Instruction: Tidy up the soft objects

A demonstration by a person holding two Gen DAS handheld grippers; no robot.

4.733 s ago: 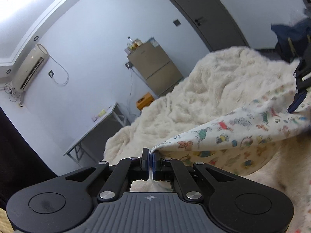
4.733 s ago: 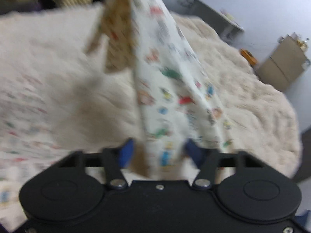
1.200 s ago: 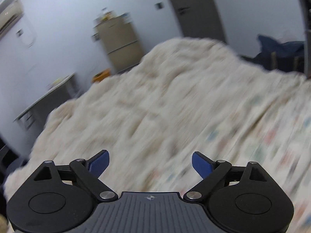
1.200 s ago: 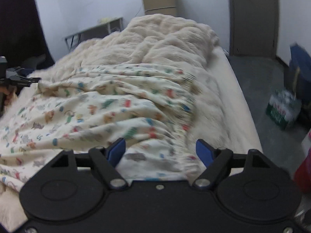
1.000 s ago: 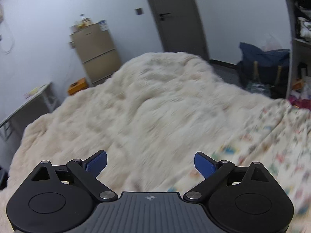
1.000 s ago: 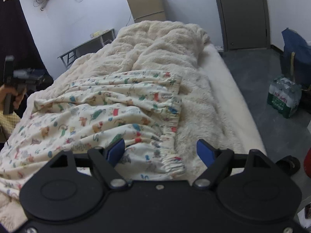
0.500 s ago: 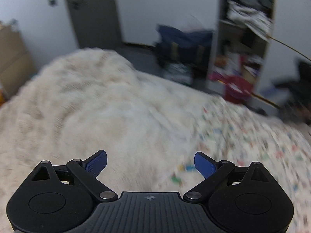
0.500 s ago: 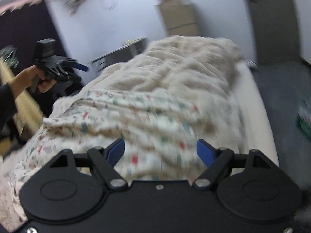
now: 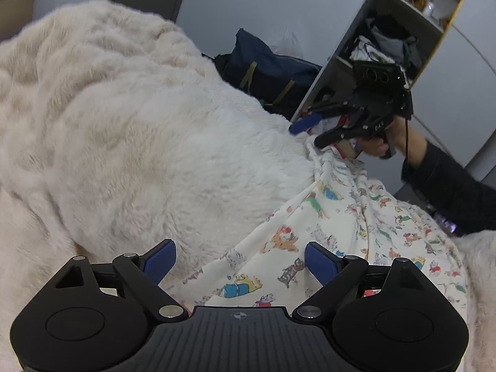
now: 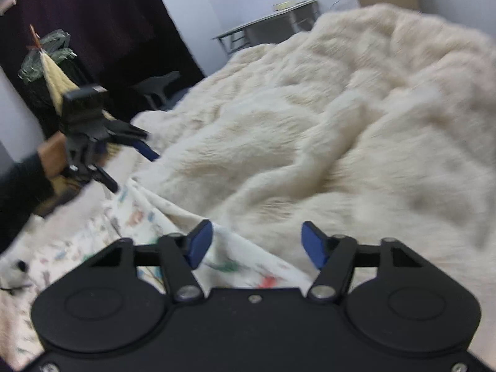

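Thin printed sheet [image 9: 334, 217], creased; plush shaggy blanket [image 9: 130, 130] beneath

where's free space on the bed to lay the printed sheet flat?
Free: the broad fluffy cream blanket beyond the printed sheet's edge, toward the grey table, though it is rumpled. Crowded: the sheet's edge itself, where the left gripper and right gripper, jaws closing, both work.

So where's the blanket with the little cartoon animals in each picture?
Left wrist view: the cartoon-print blanket fills the lower right, running up toward the right gripper.
Right wrist view: it lies lower left, blurred, reaching between this gripper's open fingers.
Shared landmark: the fluffy cream blanket beneath it.
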